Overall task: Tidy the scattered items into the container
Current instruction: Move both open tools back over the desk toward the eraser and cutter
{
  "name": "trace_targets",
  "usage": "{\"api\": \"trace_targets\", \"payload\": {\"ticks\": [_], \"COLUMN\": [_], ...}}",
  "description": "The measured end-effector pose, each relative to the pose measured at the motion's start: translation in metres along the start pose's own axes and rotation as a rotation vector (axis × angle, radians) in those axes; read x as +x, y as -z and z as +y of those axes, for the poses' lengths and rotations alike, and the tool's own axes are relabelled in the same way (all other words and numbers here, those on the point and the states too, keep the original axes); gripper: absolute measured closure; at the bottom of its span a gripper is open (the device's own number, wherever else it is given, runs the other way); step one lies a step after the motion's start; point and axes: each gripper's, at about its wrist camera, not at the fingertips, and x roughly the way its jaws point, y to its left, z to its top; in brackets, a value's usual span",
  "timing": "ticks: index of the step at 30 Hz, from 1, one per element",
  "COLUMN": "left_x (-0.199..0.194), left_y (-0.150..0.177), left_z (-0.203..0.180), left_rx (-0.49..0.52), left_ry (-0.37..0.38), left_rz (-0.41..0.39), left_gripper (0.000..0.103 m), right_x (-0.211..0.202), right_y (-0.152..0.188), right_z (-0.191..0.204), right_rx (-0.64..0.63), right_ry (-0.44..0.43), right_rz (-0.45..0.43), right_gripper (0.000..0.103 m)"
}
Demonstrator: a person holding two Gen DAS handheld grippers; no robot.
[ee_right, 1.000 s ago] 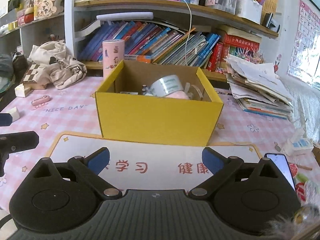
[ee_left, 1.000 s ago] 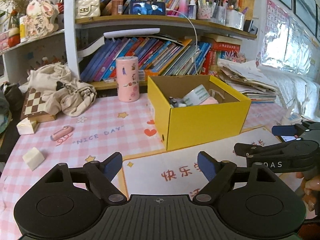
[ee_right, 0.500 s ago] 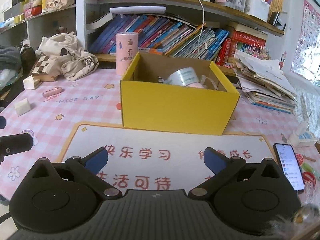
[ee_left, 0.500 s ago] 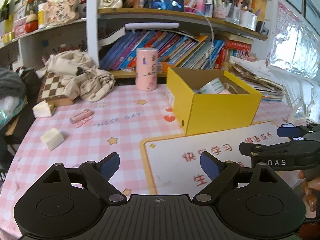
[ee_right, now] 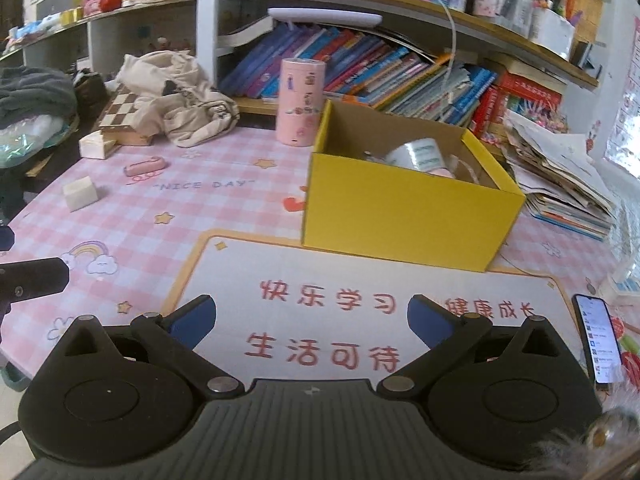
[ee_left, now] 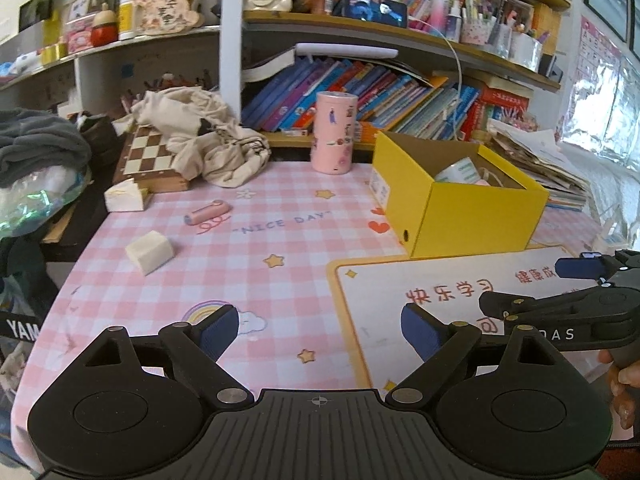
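A yellow box (ee_left: pixel 472 216) (ee_right: pixel 404 208) stands on the pink checked table and holds a tape roll (ee_left: pixel 458 171) (ee_right: pixel 418 153) and other small items. A pink tube (ee_left: pixel 208 213) (ee_right: pixel 145 166) and a cream block (ee_left: pixel 150 251) (ee_right: pixel 80 193) lie on the table to the box's left. My left gripper (ee_left: pixel 320 326) is open and empty, low over the table's near side. My right gripper (ee_right: pixel 310 316) is open and empty over the white mat (ee_right: pixel 360 320); it also shows side-on in the left wrist view (ee_left: pixel 568 300).
A tall pink canister (ee_left: pixel 335 132) (ee_right: pixel 301 102) stands behind the box. A chessboard (ee_left: pixel 150 156), a cloth bag (ee_left: pixel 200 136) and a cream wedge (ee_left: pixel 124 198) lie back left. A phone (ee_right: pixel 598 338) lies on the right. Shelves of books stand behind; papers (ee_right: pixel 560 176) are stacked right.
Both grippers have pulled back from the yellow box and swung left, so more of the left table, the pink tube and the cream block are in view. Both stay open.
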Motion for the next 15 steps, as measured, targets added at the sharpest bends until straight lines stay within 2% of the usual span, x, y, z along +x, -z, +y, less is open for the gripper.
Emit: {"api": "trace_targets", "payload": {"ticks": [15], "left_x": [-0.023], "left_y": [0.011], "left_z": [0.044], "left_rx": [-0.085], "left_ry": [-0.1], "left_rz": [-0.018], "left_gripper": [0.012], "right_x": [0.006], "right_y": [-0.011], "right_z": [0.057], "right_rx": [-0.117], "right_ry": [-0.11], "right_rz": [-0.001], "right_gripper": [0.0]}}
